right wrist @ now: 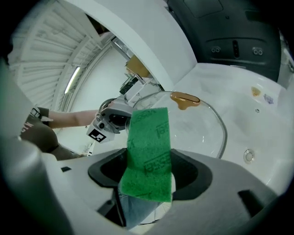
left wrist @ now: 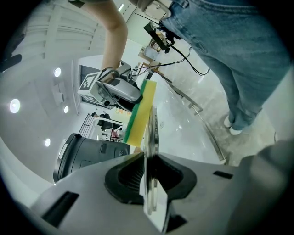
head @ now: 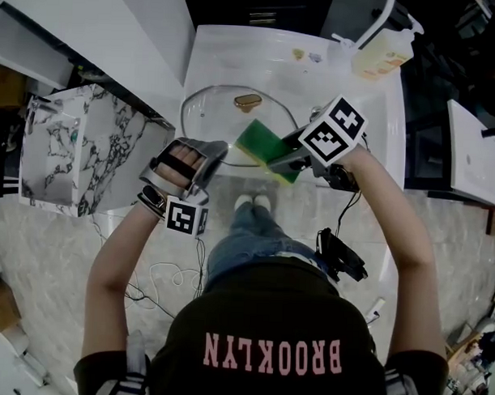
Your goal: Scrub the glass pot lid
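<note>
Below, lid (head: 218, 111) and sponge (head: 261, 144) over white sink (head: 359, 124), marble floor (head: 67, 251).

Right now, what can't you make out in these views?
1. Head view: near rim of the glass pot lid, covered by the left gripper.
2. Right gripper view: lid glass directly behind the sponge, which blocks it.
3. Head view: pump bottle label, too small.

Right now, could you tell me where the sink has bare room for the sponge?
The sink is bare between the glass pot lid and the soap bottle. The near rim is crowded: left gripper, right gripper and sponge meet there.
</note>
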`<state>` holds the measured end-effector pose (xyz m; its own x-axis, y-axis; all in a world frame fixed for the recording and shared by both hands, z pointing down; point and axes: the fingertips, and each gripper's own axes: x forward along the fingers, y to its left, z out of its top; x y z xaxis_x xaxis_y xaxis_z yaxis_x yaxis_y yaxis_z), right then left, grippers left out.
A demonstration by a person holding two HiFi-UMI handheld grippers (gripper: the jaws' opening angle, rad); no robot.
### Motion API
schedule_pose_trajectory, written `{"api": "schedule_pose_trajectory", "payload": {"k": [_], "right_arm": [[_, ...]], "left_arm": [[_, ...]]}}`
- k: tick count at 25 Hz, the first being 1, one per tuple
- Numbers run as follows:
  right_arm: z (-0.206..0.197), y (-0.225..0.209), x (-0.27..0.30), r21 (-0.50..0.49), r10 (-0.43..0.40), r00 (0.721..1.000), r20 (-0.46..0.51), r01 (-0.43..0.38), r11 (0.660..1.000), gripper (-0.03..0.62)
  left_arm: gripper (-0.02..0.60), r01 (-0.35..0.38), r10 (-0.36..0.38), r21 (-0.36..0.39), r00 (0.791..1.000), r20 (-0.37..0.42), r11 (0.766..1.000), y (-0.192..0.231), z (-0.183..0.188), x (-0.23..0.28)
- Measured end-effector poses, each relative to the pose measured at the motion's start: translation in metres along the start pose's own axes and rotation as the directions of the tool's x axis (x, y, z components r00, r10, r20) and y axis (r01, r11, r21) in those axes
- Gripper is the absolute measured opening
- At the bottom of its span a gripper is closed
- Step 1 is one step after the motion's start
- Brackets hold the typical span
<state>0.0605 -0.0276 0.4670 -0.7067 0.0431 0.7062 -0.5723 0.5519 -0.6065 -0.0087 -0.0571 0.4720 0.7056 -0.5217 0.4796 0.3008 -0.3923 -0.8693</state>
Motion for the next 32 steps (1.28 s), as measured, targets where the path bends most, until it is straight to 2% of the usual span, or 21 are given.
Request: {"api": "schedule_pose_trajectory", "payload": {"k": [4,13,15,19,21,26,29,32], "right_arm": [[-0.002,-0.017,-0.005,0.072,0.015,1.000,0.017,-0.017,0.997,0.285],[0.001,-0.075,-0.017,0.139,-0.082,0.993,0.087,0.070,0.988,0.301],[0.004,-0.079,-0.016,0.158,-0.051,0.992,0.115,0.033,0.987,0.302],[0.007,-0.071,-0.011,0.167,0.067,0.983,0.170,-0.096,0.981,0.311],[0.010,-0.068,-0.010,0.135,0.073,0.981,0.182,-0.099,0.986,0.314],[0.007,-0.078,-0.008,0.082,-0.024,0.995,0.102,0.016,0.997,0.316],[0.004,-0.087,-0.005,0.094,-0.023,0.998,0.063,0.017,0.995,0.314],[0.003,-0.102,-0.006,0.146,-0.005,0.998,0.061,-0.003,0.989,0.314]], "left_arm": [[0.052,0.002,-0.002,0.001,1.000,-0.002,1.000,0.000,-0.001,-0.001],[0.052,-0.008,0.008,0.007,1.000,0.014,1.000,0.007,0.002,-0.001],[0.052,-0.007,0.007,0.006,1.000,0.014,1.000,0.008,0.002,-0.001],[0.052,-0.011,0.011,0.004,1.000,0.012,1.000,0.010,0.001,-0.001],[0.052,-0.003,0.003,-0.005,1.000,0.004,1.000,0.009,-0.001,0.000],[0.052,0.012,-0.012,-0.002,1.000,-0.003,1.000,0.005,-0.002,0.001],[0.052,0.008,-0.008,0.005,1.000,0.000,1.000,0.006,-0.001,0.001],[0.052,0.007,-0.007,0.003,1.000,0.000,1.000,0.008,-0.001,0.002]]}}
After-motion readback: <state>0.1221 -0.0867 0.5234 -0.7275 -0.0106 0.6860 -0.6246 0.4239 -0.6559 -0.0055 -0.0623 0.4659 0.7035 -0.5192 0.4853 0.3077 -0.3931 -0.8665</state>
